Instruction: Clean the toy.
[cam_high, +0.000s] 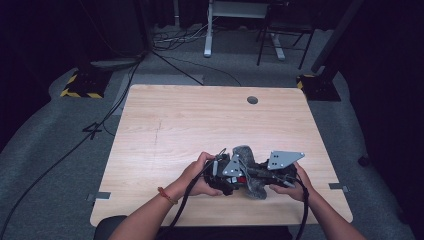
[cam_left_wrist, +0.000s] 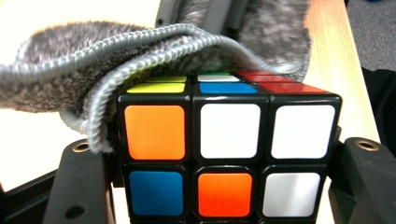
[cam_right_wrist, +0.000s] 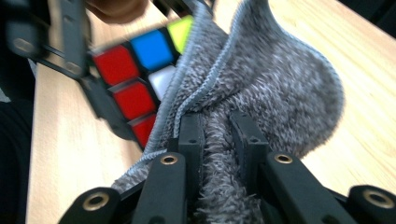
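Near the tabletop's (cam_high: 165, 125) front edge, right of centre, left gripper (cam_high: 225, 175) clamps puzzle cube (cam_left_wrist: 229, 149) between its jaws, right gripper (cam_right_wrist: 217, 140) pinches grey cloth (cam_right_wrist: 280, 79), cloth draped over cube's top.

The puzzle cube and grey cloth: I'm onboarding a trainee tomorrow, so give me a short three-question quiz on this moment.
1. True or false: the left tongs grip the puzzle cube by two opposite sides.
2. What do the right tongs hold?
A. the cube
B. the grey cloth
C. nothing
3. Fill in: in the left gripper view, the cloth drapes over the cube's ____ face.

Key
1. True: a black jaw stands against each side of the cube.
2. B: the jaws pinch a fold of cloth.
3. Top: the cloth's hemmed edge lies over the upper stickers.
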